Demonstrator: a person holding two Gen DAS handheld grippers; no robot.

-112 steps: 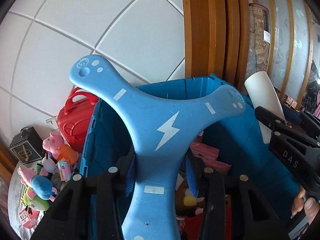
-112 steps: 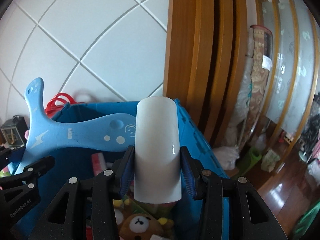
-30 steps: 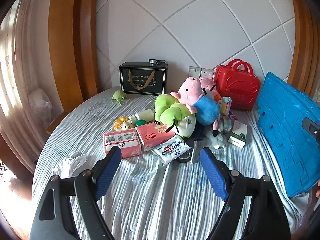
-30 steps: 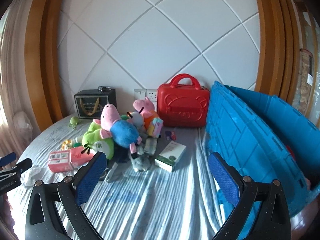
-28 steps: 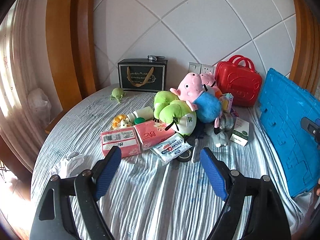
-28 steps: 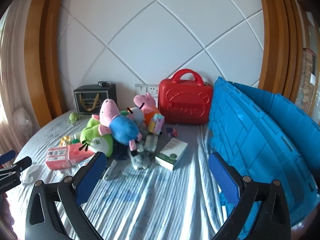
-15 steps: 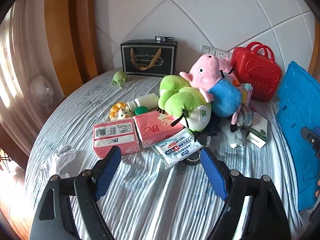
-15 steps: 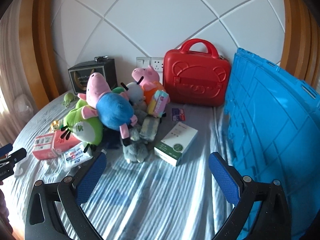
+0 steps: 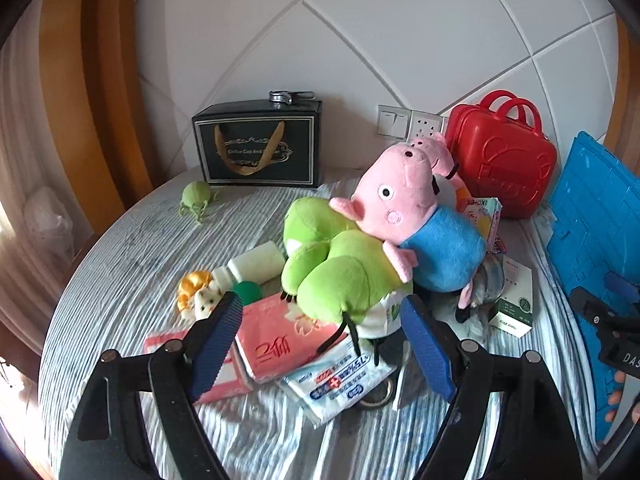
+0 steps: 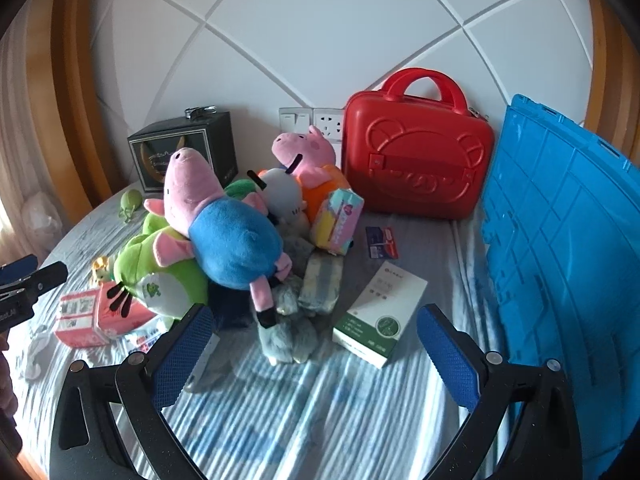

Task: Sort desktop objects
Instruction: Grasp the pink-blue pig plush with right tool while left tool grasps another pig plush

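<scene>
A pile of objects lies on the striped tablecloth. My left gripper (image 9: 322, 332) is open and empty, just above a pink tissue pack (image 9: 284, 336) and a green plush (image 9: 344, 280). A pig plush in blue (image 9: 420, 220) leans on the green plush. A wipes packet (image 9: 340, 380) lies under the gripper. My right gripper (image 10: 314, 344) is open and empty, over a grey plush (image 10: 288, 332) and next to a white and green box (image 10: 378, 316). The pig plush in blue (image 10: 224, 232) and the green plush (image 10: 160, 276) also show in the right wrist view.
A blue crate (image 10: 560, 248) stands at the right, a red case (image 10: 416, 160) and a black gift box (image 9: 260, 148) at the back wall. A white bottle (image 9: 256, 260), a small yellow toy (image 9: 196, 292), a colourful packet (image 10: 336, 220) and a card (image 10: 382, 242) lie around.
Both grippers dropped the blue boomerang and the white roll, turned from the crate to the table, and have moved closer and lower toward the pile.
</scene>
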